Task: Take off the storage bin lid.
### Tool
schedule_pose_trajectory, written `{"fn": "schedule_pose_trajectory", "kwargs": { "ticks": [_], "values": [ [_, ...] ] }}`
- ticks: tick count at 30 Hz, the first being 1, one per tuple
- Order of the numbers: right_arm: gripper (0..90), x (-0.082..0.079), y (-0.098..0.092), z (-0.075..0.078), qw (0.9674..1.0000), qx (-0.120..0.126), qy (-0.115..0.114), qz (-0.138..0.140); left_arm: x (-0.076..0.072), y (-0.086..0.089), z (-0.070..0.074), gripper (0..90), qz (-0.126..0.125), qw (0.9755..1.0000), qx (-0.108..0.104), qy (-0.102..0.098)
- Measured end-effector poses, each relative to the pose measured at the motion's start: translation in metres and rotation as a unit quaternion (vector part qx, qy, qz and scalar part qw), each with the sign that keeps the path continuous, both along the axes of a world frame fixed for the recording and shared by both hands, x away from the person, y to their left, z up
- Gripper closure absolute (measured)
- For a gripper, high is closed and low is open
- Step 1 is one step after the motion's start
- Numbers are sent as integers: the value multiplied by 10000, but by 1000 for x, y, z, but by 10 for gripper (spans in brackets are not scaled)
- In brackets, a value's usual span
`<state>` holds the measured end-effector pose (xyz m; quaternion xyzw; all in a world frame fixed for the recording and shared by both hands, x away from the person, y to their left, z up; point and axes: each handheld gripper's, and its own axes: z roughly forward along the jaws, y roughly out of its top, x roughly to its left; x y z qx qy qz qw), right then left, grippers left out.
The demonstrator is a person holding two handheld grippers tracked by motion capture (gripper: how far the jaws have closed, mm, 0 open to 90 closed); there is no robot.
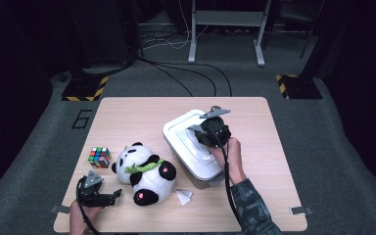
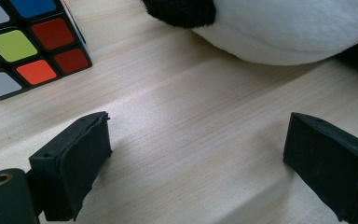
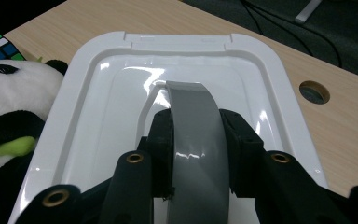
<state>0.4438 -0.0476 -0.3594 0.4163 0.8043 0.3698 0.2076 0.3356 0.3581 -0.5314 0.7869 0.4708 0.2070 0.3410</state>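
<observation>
We see the grey handle (image 3: 196, 140) of the white lid (image 3: 98, 93), on the box (image 1: 196, 174) right of centre on the tabletop (image 1: 127, 112), clamped between the right gripper (image 3: 196, 154) jaws. Near left, the left gripper (image 2: 198, 154) jaws gape empty beside panda (image 1: 144, 176) and cube (image 1: 99, 157).

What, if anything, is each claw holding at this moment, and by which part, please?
The right claw grips the white lid's grey handle. The left claw is open over the table, holding nothing.

place: lab | signs: hazard-striped stand bases (image 1: 84, 88), floor cables (image 1: 186, 73), grey carpet (image 1: 323, 147), lone table (image 1: 127, 112)
</observation>
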Motion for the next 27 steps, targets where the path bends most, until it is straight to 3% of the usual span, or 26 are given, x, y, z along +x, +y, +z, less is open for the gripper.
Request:
{"fn": "schedule_pose_trajectory", "kwargs": {
  "ticks": [11,27],
  "values": [
    [666,-3,-8,14,9999,-37,-147,-36,0,0,0,71,-2,10000,0,9],
    [665,-1,-38,30,9993,9,-294,-227,0,0,0,71,-4,10000,-4,14]
  ]
}}
